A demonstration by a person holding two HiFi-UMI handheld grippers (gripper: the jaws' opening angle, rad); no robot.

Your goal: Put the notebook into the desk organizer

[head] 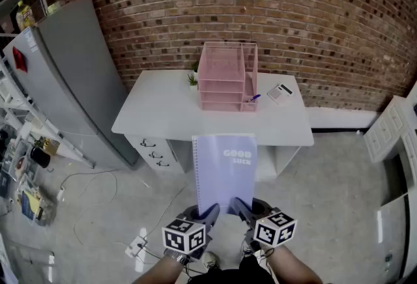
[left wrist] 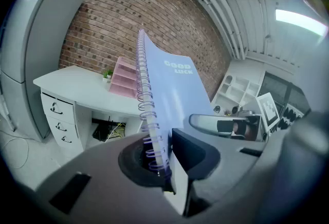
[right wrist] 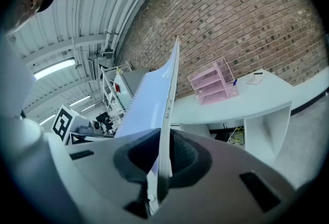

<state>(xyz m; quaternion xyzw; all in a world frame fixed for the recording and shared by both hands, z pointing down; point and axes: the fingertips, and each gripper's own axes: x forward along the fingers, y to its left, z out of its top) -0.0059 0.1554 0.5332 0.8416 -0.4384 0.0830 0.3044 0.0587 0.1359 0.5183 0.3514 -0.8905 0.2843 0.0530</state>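
A lilac spiral notebook [head: 225,172] with "GOOD LUCK" on its cover is held in the air in front of the white desk [head: 163,113]. My left gripper [head: 210,213] is shut on its near left corner by the wire spine [left wrist: 146,115]. My right gripper [head: 242,208] is shut on its near right corner, and the notebook [right wrist: 157,99] runs edge-on between its pads. The pink mesh desk organizer [head: 227,77] stands upright at the back middle of the desk, seen also as the organizer [left wrist: 123,79] in the left gripper view and the organizer [right wrist: 212,84] in the right gripper view.
A small green plant [head: 193,79] stands left of the organizer, a blue pen [head: 254,98] and a calculator [head: 280,92] to its right. A grey fridge [head: 71,81] is left of the desk, a white shelf unit [head: 391,126] at right. Cables lie on the floor [head: 104,185].
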